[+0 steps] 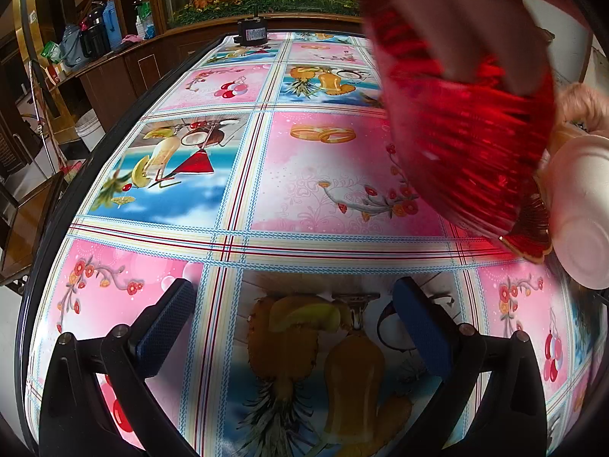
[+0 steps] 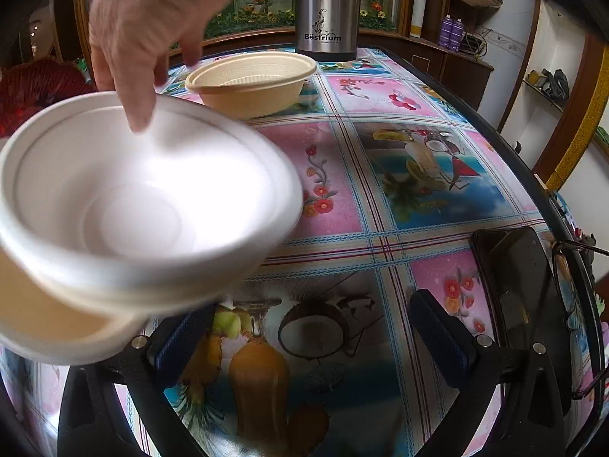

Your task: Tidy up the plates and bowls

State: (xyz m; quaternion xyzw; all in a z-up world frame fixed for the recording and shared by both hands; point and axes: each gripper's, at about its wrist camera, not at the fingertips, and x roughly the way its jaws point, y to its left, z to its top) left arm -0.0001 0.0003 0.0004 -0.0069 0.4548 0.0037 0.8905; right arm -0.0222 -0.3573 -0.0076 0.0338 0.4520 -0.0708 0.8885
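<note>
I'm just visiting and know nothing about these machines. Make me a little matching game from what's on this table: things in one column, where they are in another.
Things:
1. white bowl
2. tan bowl
3. steel flask
4. phone

Places:
A. lying flat near the table's right edge
B. held up, tilted, by a bare hand
C. standing at the far end of the table
D. sitting upright in front of the flask

Pairs: 1-B, 2-D, 3-C, 4-A

We see a ribbed red bowl (image 1: 468,114), a plain white bowl (image 2: 144,205), a beige bowl (image 2: 251,83), and a pink-and-blue fruit-and-flower checked surface (image 2: 380,190).
</note>
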